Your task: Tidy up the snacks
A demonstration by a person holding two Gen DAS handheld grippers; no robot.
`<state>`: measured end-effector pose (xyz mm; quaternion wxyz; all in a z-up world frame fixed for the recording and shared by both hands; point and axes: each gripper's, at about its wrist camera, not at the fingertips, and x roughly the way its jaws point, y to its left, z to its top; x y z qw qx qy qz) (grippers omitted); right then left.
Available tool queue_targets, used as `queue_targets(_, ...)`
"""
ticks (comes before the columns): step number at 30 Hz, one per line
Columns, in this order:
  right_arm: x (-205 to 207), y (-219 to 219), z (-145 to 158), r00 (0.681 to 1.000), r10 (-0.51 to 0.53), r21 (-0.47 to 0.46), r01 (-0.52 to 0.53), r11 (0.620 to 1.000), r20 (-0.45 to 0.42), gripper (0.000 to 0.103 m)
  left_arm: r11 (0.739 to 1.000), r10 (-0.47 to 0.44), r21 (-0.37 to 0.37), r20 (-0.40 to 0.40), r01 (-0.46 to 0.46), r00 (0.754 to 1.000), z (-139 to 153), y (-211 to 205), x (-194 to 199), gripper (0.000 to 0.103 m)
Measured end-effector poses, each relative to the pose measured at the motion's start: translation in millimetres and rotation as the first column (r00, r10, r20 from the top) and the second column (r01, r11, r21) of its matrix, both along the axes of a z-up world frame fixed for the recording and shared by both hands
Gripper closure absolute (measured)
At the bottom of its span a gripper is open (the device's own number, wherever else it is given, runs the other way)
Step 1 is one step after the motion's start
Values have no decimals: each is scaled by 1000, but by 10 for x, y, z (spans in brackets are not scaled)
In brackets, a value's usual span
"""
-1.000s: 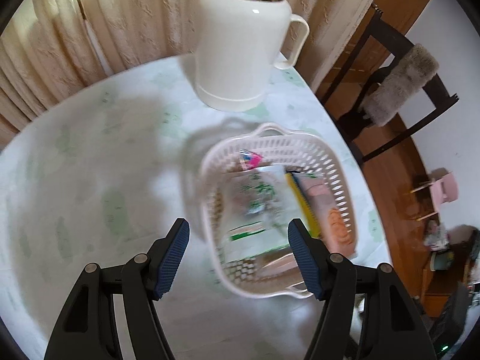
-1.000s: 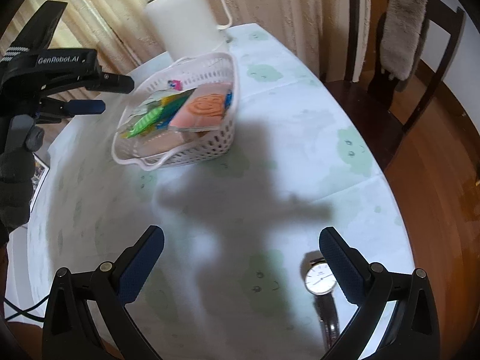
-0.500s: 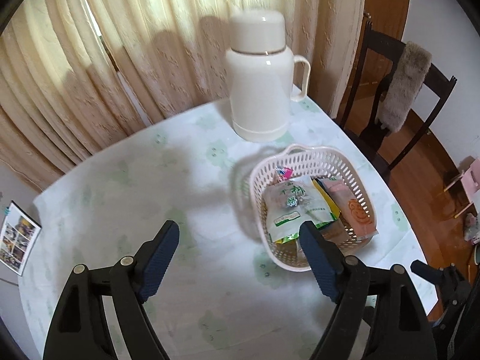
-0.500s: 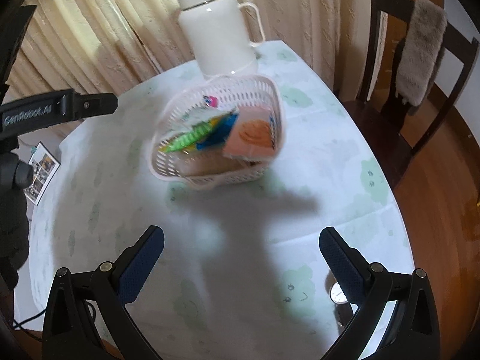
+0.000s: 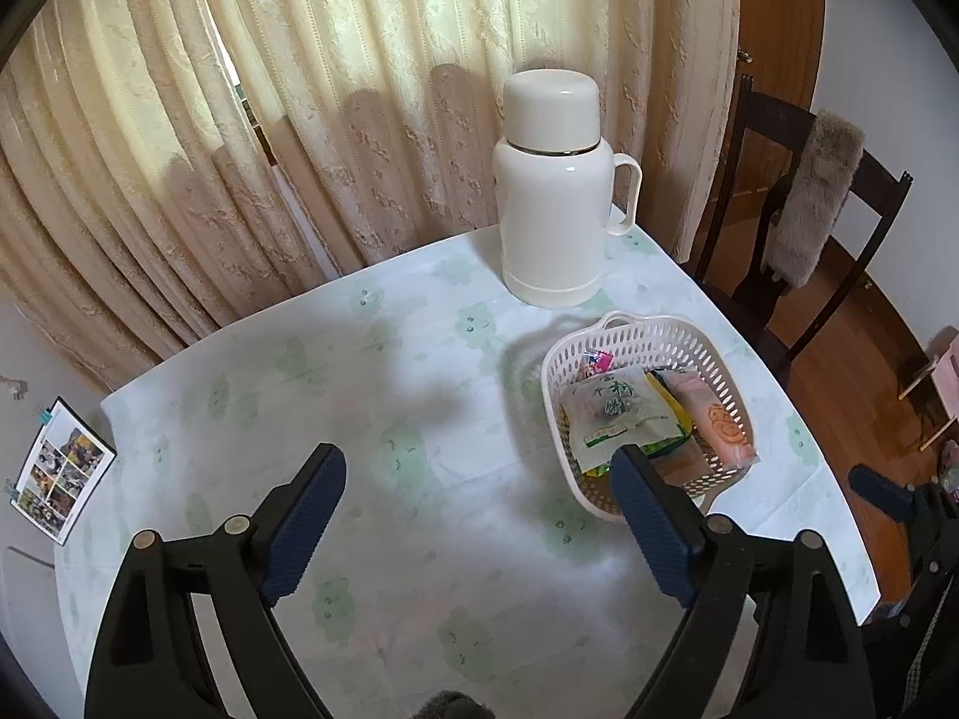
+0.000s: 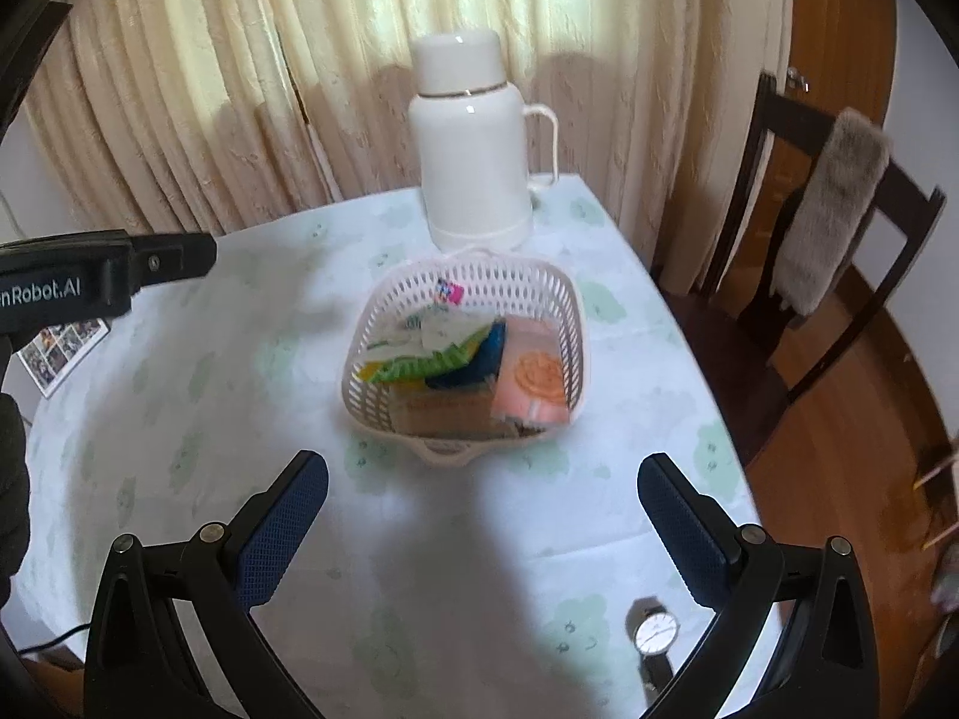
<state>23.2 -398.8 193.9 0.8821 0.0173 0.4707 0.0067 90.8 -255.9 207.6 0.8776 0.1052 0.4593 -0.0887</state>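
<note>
Left wrist: perforated plastic basket (image 5: 689,338) holds glossy snack packets (image 5: 617,413); both grippers (image 5: 476,515) (image 6: 482,524) wide, empty.

Flask (image 5: 554,192), chair (image 6: 839,192) (watch (image 6: 654,637) nearby)

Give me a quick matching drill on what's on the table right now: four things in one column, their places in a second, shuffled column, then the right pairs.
Things:
1. thermos
2. wristwatch
3. snack packets
4. photo sheet

Places:
A. inside the white basket
B. on the table, at the near edge by the right gripper
C. hanging off the table's left edge
D. upright behind the basket, in front of the curtain

Pairs: 1-D, 2-B, 3-A, 4-C
</note>
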Motion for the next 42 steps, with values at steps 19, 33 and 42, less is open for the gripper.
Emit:
queue_targets(19, -17, 54, 69, 1000, 18, -18, -18, 1000, 14, 0, 999, -39, 28, -28, 40, 999, -38, -123, -131, 15)
queue_targets(33, -40, 18, 68, 1000, 3, -21, -3, 1000, 7, 0, 996, -73, 38, -53, 75, 996, -86, -215, -175, 15)
queue_targets(42, -41, 2, 49, 1000, -6, -22, 6, 1000, 3, 0, 995, -88, 36, -71, 91, 994, -148, -249, -164, 12)
